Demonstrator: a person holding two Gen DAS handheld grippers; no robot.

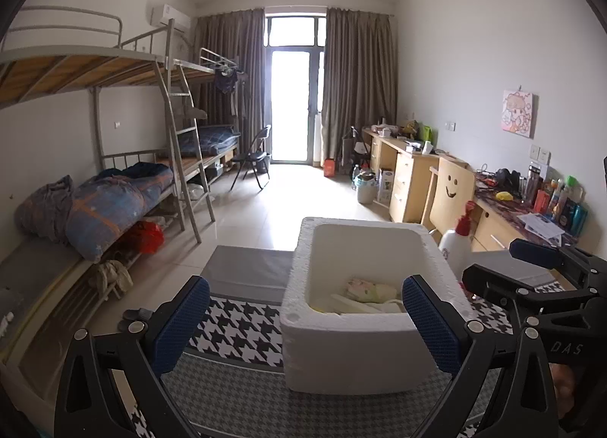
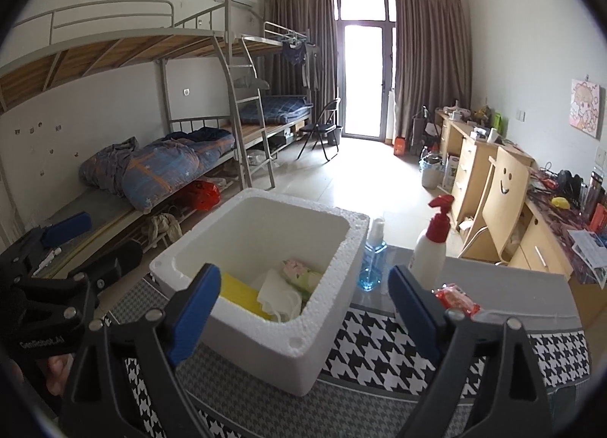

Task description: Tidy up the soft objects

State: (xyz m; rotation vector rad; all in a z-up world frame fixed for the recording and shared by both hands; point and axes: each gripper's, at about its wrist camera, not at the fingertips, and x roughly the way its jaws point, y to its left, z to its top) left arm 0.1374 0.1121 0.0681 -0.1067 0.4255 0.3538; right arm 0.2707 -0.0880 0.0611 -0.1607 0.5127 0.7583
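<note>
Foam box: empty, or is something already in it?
Not empty. The foam box holds a yellow pad, white cloth and a floral packet.

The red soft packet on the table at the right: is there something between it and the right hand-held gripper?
Nothing visible. The red soft packet lies on the grey tabletop just behind the right finger of the open right hand-held gripper. The white spray bottle with red trigger stands behind it, the white foam box to its left.
</note>
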